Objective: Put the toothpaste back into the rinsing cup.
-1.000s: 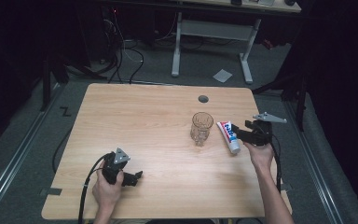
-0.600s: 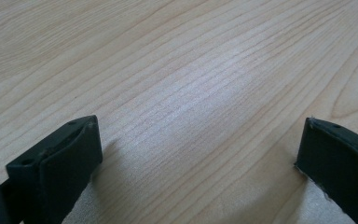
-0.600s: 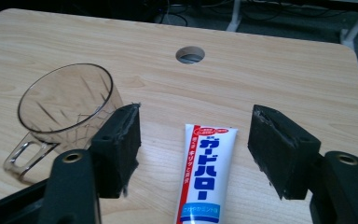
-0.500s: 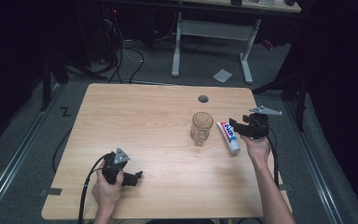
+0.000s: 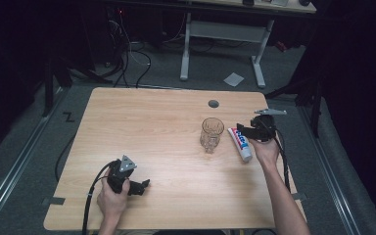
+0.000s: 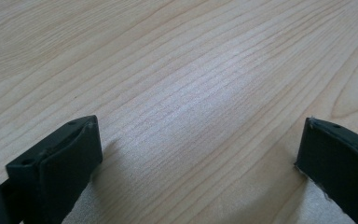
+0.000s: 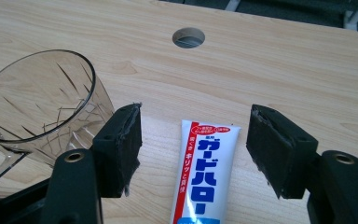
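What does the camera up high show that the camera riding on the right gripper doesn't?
The high view alone takes in the whole table, the left gripper resting near its front edge, both forearms and the floor behind. The right gripper view alone gives a close look: the printing on the toothpaste tube lying between open jaws, and the cut pattern of the glass. Both show the tube, the glass beside it, the right gripper and the round hole in the tabletop.

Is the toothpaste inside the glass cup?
No, the toothpaste tube lies flat on the table beside the glass cup, between the open jaws of the right hand-held gripper.
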Motion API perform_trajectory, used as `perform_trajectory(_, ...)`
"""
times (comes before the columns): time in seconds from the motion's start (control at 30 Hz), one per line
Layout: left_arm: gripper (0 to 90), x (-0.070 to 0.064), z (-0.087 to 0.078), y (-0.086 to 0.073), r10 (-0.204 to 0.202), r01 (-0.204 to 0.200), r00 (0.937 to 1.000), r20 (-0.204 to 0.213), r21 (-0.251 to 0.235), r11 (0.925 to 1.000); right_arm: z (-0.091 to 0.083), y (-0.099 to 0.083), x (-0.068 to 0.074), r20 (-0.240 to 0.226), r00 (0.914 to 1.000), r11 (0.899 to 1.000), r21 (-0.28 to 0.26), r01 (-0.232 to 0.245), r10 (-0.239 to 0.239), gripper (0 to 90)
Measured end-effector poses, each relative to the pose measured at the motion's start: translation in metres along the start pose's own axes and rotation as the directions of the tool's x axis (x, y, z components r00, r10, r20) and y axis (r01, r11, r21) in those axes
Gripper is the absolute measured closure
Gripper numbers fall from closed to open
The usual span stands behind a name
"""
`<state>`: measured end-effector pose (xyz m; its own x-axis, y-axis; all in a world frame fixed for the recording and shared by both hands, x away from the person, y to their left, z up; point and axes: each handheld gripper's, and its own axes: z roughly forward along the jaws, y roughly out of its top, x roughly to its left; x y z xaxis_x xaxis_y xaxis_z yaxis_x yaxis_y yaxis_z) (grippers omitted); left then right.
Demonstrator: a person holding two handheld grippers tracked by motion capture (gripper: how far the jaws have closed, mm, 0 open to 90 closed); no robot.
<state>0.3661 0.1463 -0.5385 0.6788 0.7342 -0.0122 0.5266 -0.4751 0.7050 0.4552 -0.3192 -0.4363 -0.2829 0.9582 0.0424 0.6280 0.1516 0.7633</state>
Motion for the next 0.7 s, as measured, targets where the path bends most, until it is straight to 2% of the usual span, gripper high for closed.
perform_trajectory(0.33, 0.2, 0.000, 0.000, 0.000, 0.001, -0.001, 1.0000, 0.000, 0.000, 1.0000, 0.018, 0.002, 0.005, 0.006, 0.9998, 0.998, 0.059, 0.019, -0.019, 38.1)
perform_trajectory(0.43, 0.2, 0.000, 0.000, 0.000, 0.001, -0.001, 1.0000, 0.000, 0.000, 1.0000, 0.025, 0.002, 0.005, 0.018, 0.9998, 0.996, 0.093, 0.012, -0.014, 39.9)
perform_trajectory(0.7, 0.2, 0.000, 0.000, 0.000, 0.001, -0.001, 1.0000, 0.000, 0.000, 1.0000, 0.037, 0.002, 0.000, 0.047, 0.9988, 0.990, 0.142, 0.002, -0.009, 40.2)
